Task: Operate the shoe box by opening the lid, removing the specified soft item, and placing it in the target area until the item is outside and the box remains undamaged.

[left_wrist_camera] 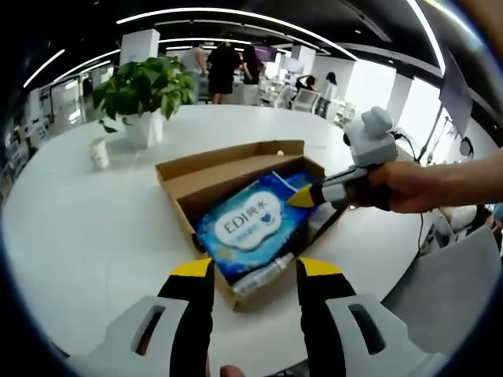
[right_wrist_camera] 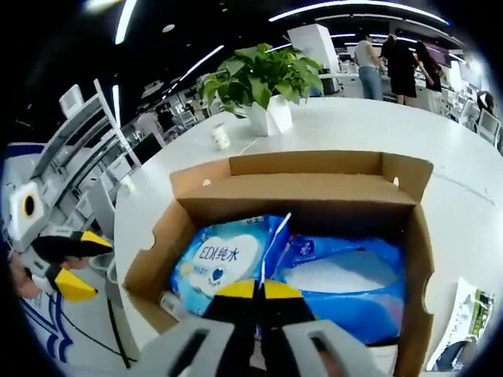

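The brown shoe box (left_wrist_camera: 236, 157) stands open on the white round table, its lid folded back. Inside lies a soft blue wipes pack (left_wrist_camera: 251, 224) with a white label, and a small clear bottle (left_wrist_camera: 263, 275) along the near wall. In the left gripper view, my left gripper (left_wrist_camera: 255, 271) hovers open at the box's near edge. A hand brings my right gripper (left_wrist_camera: 302, 196) in from the right, its yellow tip on the pack. In the right gripper view, the right gripper (right_wrist_camera: 258, 289) is shut on the raised edge of the wipes pack (right_wrist_camera: 224, 263). A second blue pack (right_wrist_camera: 346, 275) lies beside it.
A potted plant (left_wrist_camera: 145, 90) and a small white cup (left_wrist_camera: 99, 151) stand on the table beyond the box. A printed paper (right_wrist_camera: 464, 314) lies right of the box (right_wrist_camera: 306, 165). The left gripper (right_wrist_camera: 82, 263) hangs open at the left. People stand in the background.
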`<act>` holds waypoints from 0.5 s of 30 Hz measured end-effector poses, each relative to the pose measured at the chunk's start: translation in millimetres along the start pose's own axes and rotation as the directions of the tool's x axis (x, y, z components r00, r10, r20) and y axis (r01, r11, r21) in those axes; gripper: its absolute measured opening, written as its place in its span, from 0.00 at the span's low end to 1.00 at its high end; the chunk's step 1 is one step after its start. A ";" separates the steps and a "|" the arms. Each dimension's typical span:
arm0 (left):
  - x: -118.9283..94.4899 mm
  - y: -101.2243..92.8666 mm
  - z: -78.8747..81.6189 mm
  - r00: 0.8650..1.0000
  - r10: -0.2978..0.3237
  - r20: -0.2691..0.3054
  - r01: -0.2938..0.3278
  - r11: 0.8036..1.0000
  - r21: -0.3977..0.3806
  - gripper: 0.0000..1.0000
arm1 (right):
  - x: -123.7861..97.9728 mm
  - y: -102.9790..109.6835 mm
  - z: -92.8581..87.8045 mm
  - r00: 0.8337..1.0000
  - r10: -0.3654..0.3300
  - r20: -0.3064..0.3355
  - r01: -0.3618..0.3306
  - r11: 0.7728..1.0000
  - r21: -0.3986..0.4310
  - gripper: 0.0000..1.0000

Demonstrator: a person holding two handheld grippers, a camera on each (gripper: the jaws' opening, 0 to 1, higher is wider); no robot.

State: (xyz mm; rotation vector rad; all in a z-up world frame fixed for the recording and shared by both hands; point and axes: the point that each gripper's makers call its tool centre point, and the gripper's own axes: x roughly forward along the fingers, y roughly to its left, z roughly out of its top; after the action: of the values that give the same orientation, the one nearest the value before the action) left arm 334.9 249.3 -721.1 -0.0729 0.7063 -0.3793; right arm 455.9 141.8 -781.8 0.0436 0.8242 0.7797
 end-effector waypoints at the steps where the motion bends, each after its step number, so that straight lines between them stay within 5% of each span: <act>1: 1.0 -1.8 0.8 1.000 -0.003 0.000 0.003 1.000 0.000 0.42 | -2.4 -3.4 1.8 1.000 -0.002 0.009 0.002 1.000 0.010 0.00; 15: 17.4 -17.9 16.5 0.999 -0.037 0.003 0.037 0.999 0.027 0.42 | -41.7 -27.8 3.5 0.996 -0.052 0.071 0.048 0.997 0.056 0.00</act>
State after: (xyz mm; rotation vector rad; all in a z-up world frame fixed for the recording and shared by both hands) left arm 352.0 225.3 -715.9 -0.0609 0.6968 -0.4240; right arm 457.5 95.8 -761.5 0.0992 0.7747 0.7046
